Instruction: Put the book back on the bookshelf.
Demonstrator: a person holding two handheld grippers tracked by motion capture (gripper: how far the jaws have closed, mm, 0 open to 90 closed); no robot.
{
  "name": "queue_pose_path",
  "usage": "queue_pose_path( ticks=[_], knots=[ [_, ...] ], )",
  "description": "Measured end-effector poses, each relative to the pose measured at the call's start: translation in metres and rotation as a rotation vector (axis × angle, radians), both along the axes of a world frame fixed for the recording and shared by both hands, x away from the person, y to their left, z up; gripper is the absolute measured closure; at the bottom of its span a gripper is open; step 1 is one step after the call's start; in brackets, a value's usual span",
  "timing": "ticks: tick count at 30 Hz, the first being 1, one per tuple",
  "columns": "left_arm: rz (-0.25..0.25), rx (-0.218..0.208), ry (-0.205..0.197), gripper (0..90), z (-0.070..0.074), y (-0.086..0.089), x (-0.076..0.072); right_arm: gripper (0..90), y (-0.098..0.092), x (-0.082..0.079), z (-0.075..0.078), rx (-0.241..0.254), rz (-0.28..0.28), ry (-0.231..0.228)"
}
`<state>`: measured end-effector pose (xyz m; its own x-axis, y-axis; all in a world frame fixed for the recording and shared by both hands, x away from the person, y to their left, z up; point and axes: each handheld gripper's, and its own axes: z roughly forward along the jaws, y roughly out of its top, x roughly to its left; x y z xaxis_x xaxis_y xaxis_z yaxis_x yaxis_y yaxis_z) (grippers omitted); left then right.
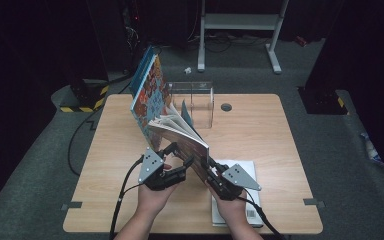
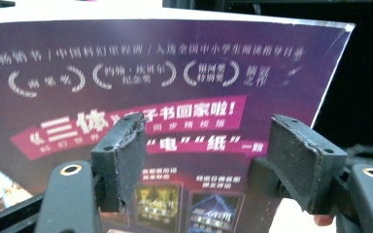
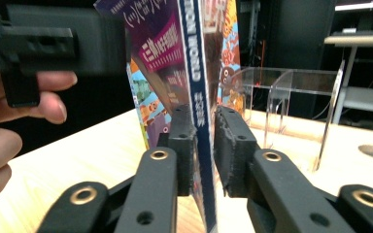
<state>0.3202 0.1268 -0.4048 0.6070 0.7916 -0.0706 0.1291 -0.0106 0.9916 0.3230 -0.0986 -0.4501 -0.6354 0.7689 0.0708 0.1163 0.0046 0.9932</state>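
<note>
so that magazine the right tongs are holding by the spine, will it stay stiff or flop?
Probably floppy: the magazine is thin and its pages fan apart in the high view. The right tongs pinch only the spine, so the free edge likely sags. The glossy cover already bows and may slip. The left tongs stand open.

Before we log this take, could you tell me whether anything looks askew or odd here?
Yes: the magazine is held tilted above the table by its spine in the right tool, its pages fanning loose. The left tool stands open beside its cover.
</note>
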Motion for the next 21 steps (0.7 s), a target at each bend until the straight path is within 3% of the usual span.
queue_pose_path(
  ticks=[11, 21],
  knots=[
    [-0.035, -0.038, -0.006, 26.5, 0.007, -0.017, 0.002, 79.1, -0.003, 0.002, -0.003, 0.049, 0.001, 0.031],
    [-0.054, -0.049, -0.004, 22.6, 0.011, -0.031, 0.004, 78.3, -0.002, 0.002, -0.008, 0.043, 0.006, 0.047]
  ],
)
